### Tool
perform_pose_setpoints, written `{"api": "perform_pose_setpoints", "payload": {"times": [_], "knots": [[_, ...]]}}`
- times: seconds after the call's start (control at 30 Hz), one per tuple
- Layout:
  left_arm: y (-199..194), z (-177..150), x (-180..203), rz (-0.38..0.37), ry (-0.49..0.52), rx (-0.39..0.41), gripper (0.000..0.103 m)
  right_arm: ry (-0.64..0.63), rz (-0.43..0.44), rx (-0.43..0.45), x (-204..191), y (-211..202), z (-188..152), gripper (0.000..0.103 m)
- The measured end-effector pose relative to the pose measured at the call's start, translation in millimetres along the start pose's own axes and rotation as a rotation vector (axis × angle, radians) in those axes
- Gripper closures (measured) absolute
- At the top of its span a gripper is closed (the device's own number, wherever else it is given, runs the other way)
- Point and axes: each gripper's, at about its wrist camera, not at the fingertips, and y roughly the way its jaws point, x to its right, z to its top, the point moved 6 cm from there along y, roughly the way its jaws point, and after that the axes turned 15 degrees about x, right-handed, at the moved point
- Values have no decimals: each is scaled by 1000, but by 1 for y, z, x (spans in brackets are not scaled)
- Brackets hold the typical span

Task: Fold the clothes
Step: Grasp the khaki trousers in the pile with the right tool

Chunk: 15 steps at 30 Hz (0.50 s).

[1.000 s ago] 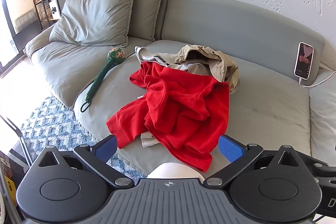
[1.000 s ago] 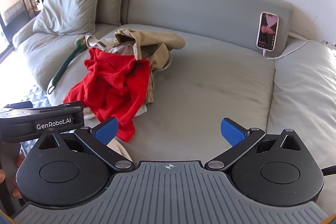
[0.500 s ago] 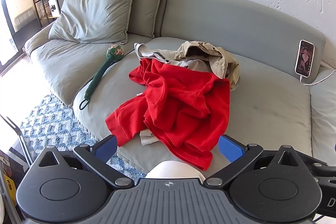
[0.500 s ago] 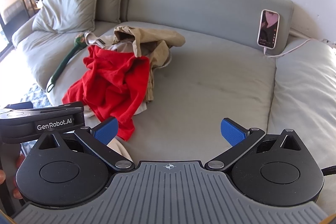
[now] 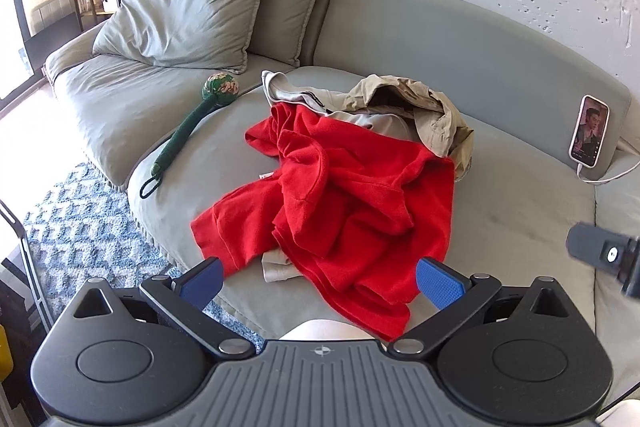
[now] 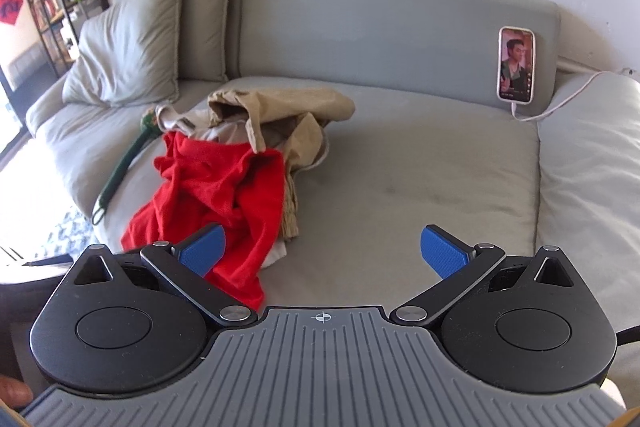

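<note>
A crumpled red garment (image 5: 340,203) (image 6: 224,187) lies heaped on the grey sofa seat (image 5: 512,211) (image 6: 420,187), partly over a pale cloth. Behind it sits a bunched khaki garment (image 5: 420,107) (image 6: 280,115) with a light grey one beneath. My left gripper (image 5: 320,283) hovers open just short of the red garment's near hem, nothing between its blue pads. My right gripper (image 6: 324,255) is open too, over bare cushion to the right of the pile, with its left pad in front of the red cloth's edge. The right gripper's body shows at the left wrist view's right edge.
A green massage hammer (image 5: 188,131) lies left of the pile. A phone (image 5: 590,131) (image 6: 516,65) on a white cable leans against the backrest. Two grey pillows (image 5: 192,3) stand at the back left. A blue patterned rug (image 5: 80,227) covers the floor; bookshelves stand far left.
Both grippers have moved forward toward the sofa, so the clothes pile looks larger. The right gripper has advanced past the left one and now shows in the left wrist view.
</note>
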Motion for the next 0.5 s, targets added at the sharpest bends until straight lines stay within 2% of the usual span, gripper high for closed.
{"api": "perform_pose_setpoints", "payload": {"times": [0.13, 0.2, 0.33, 0.5], "knots": [[17, -1, -19, -14, -120, -42, 1, 124, 63, 89, 3, 20, 15, 0], [24, 1, -26, -23, -160, -28, 1, 171, 101, 152, 1, 32, 21, 0], [39, 13, -34, 17, -190, 64, 1, 121, 124, 153, -14, 75, 27, 0], [57, 23, -37, 9, -231, 67, 1, -52, 131, 89, -50, 140, 29, 2]]}}
